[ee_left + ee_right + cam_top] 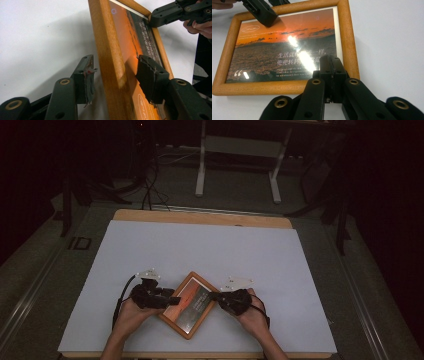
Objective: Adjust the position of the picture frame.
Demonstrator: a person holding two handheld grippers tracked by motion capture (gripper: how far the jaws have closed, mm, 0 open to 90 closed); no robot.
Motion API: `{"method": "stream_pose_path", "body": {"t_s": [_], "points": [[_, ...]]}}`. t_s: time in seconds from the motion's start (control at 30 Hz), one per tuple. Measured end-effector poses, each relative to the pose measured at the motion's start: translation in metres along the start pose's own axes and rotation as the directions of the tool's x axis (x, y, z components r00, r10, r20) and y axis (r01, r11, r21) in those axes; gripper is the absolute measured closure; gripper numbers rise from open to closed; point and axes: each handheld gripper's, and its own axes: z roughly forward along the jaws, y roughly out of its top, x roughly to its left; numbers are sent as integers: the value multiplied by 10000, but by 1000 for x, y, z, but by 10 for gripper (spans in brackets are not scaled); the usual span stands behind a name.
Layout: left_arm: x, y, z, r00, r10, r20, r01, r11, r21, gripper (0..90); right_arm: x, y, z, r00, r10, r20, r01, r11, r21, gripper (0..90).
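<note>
A wooden picture frame (189, 304) holding a sunset print with white text lies on the white mat, turned cornerwise, near the front edge. My left gripper (172, 300) sits at its left side. In the left gripper view its jaws (117, 73) straddle the frame's wooden rail (110, 50), one pad (87, 75) beside the outer edge and the other over the glass, with small gaps showing. My right gripper (212, 296) is shut, and its closed tips (331, 61) rest over the print (287, 55) near the frame's right rail. Nothing is between them.
The white mat (200, 250) covers a wooden table whose far edge (200, 217) shows. Beyond the table, a white stand (237, 165) and dark cables (150, 190) lie on the grey floor. The surroundings are dark.
</note>
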Motion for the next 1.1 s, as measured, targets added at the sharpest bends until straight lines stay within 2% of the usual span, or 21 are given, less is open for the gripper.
{"method": "stream_pose_path", "body": {"t_s": [0.07,0.13,0.23,0.33,0.37,0.4,0.43,0.57,0.7,0.8,0.9,1.1], "points": [[-1,1,1,10000,-1,-33,1,10000,37,507,0,0,0,10000,-16,8,16,10000,39,898],[-3,4,-2,9993,61,-370,-61,10000,-10,547,1,1,-1,10000,3,24,-3,10000,79,880],[-3,3,-6,9966,157,-809,-156,9999,23,648,0,3,-8,9995,209,-253,-210,9998,-29,697],[-1,1,-2,9940,206,-1071,-160,9989,435,662,-3,5,-15,9975,512,-480,-519,9986,-129,661],[0,0,-1,9953,119,-958,-87,9994,342,641,-3,5,-15,9982,463,-393,-462,9989,37,655],[0,1,-1,9956,127,-925,-96,9993,349,641,-3,4,-15,9989,385,-267,-378,9989,264,659],[0,1,-1,9956,168,-922,-133,9992,383,640,-4,3,-15,9988,418,-255,-412,9988,253,661],[0,1,-1,9964,155,-835,-123,9992,380,618,-6,-1,-15,9965,829,-65,-830,9965,-77,720],[0,1,1,9965,144,-820,-113,9992,386,604,3,2,-13,9992,396,56,-394,9985,-393,851],[1,1,1,9970,111,-761,-80,9991,411,590,9,4,-9,9997,226,27,-224,9987,-458,894],[2,1,2,9980,52,-626,-25,9990,437,571,11,4,-7,9996,243,-124,-249,9984,-499,899],[1,3,3,9997,-94,-240,102,9994,320,532,6,-1,-5,9982,456,-381,-473,9980,-431,900]]}}
